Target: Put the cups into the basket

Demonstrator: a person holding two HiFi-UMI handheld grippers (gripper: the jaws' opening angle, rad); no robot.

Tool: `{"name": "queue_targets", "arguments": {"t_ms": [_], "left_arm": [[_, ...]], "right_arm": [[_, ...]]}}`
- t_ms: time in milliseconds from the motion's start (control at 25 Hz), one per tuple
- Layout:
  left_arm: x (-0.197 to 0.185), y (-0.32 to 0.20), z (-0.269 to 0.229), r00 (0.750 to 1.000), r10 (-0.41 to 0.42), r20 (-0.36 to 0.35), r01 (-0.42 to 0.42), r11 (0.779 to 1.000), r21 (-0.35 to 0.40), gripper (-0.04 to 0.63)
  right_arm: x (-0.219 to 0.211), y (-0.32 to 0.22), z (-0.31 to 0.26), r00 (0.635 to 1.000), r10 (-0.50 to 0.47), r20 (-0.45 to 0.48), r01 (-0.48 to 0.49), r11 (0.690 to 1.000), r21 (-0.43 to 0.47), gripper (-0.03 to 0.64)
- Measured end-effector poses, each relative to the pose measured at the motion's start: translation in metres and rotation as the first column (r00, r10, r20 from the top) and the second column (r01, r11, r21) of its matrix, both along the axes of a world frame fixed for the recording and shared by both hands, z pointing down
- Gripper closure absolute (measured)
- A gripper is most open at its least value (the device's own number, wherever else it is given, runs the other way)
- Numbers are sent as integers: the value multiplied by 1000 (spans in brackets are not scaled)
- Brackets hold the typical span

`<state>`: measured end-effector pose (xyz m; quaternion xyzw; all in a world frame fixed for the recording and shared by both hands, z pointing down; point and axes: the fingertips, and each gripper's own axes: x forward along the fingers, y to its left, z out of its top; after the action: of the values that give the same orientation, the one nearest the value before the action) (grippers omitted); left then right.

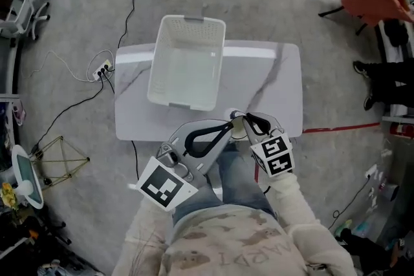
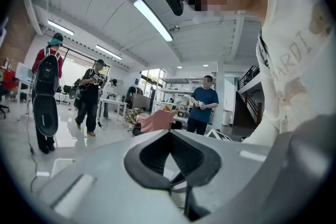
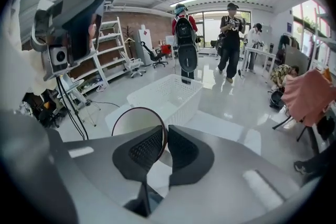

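- We see the left gripper (image 2: 169,134) with its jaws pressed together at the tips and nothing between them; it is tilted up, toward the room.
- The white basket (image 1: 186,68) stands on the far left part of the white table (image 1: 272,87), and we see nothing in it.
- The cup (image 3: 132,124) is outside the basket, near the table's near edge, with its round opening turned sideways.
- The right gripper (image 3: 164,136) pinches the cup's rim: one pad is inside the cup, the other outside.
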<state>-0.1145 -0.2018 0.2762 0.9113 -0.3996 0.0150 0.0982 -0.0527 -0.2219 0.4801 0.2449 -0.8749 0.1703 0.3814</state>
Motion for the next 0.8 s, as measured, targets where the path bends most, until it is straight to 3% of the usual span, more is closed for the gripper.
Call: {"name": "queue_targets", "arguments": {"t_ms": [200, 440, 600, 800], "left_arm": [[-13, -16, -31, 994, -102, 39, 99, 993, 70, 595], [-32, -15, -59, 971, -237, 32, 232, 966, 111, 595], [-55, -6, -62, 960, -275, 53, 267, 956, 117, 595], [-96, 7, -61, 958, -284, 30, 278, 953, 117, 595]], "right_arm": [[-23, -26, -45, 994, -86, 64, 82, 994, 66, 561], [-57, -40, -77, 972, -198, 128, 185, 977, 109, 561], [-90, -35, -83, 961, -236, 143, 220, 968, 117, 561], [-134, -25, -77, 961, -237, 142, 224, 969, 106, 561]]}}
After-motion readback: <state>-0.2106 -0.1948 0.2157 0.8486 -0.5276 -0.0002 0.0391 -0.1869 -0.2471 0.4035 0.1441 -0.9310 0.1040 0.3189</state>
